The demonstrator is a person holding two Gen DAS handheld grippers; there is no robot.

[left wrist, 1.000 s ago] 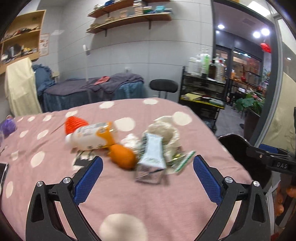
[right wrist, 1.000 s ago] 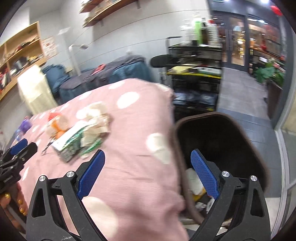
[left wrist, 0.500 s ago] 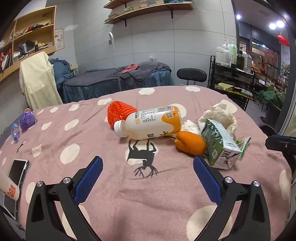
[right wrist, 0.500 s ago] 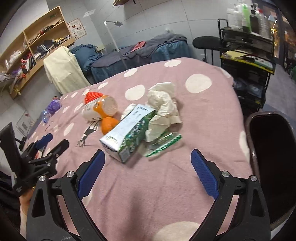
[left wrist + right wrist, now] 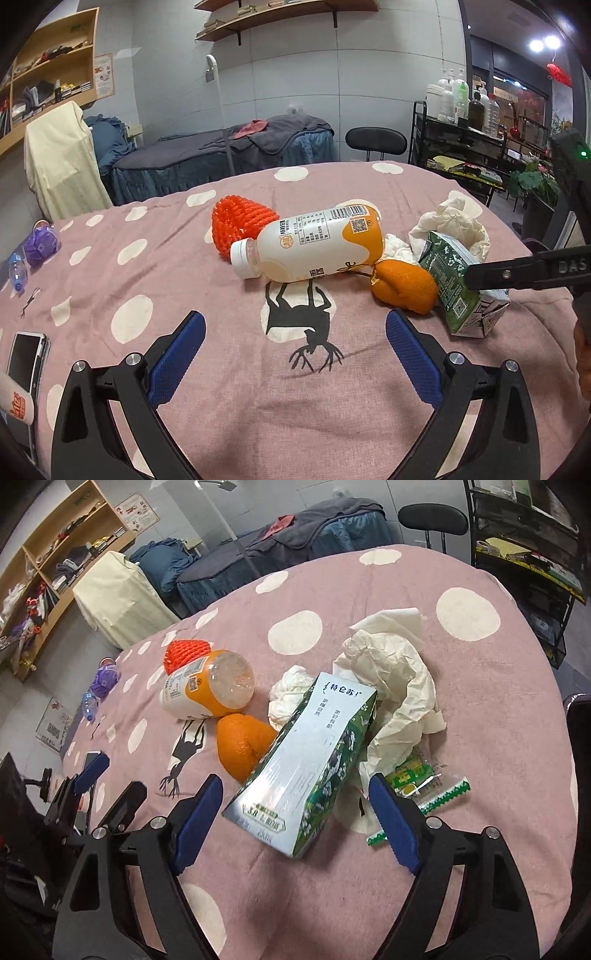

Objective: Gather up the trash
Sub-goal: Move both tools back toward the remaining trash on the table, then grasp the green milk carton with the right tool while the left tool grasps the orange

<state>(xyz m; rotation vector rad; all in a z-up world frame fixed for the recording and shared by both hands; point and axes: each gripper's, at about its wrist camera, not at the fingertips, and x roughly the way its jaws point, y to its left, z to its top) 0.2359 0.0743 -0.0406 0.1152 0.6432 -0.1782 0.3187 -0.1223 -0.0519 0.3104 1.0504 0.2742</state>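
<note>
Milk carton (image 5: 308,760), green and white, lies on its side in the middle of the trash pile on the pink dotted tablecloth (image 5: 498,709). Near end points at the right gripper (image 5: 295,808); far end rests against crumpled paper (image 5: 391,675). Likely empty, so light. Thin card walls, stiff along the folded edges, will dent if squeezed hard on the flat faces. Printed skin looks smooth, maybe slick. Best hold, I judge: across the two long side faces near the bottom end, where the folds stiffen it.

Right gripper: jaws have just been closing, now at a middling gap, carton's near end between the pads but not pinched; gaps show on both sides.

Close neighbours: orange peel (image 5: 242,747) touching the carton's left side; plastic drink bottle (image 5: 208,686) behind that, lying against a red foam net (image 5: 184,653); tissue wad (image 5: 290,694) beside the carton's far end; green snack wrapper (image 5: 428,782) just beside the right pad, part under the paper.

Left gripper (image 5: 295,347): jaws wide, nothing between, hovering over bare cloth short of the bottle.

Room: open cloth in front of both grippers. The tabletop curves away on the right, near the paper. Phone (image 5: 24,356) and small purple thing (image 5: 40,245) lie well apart to the left.
</note>
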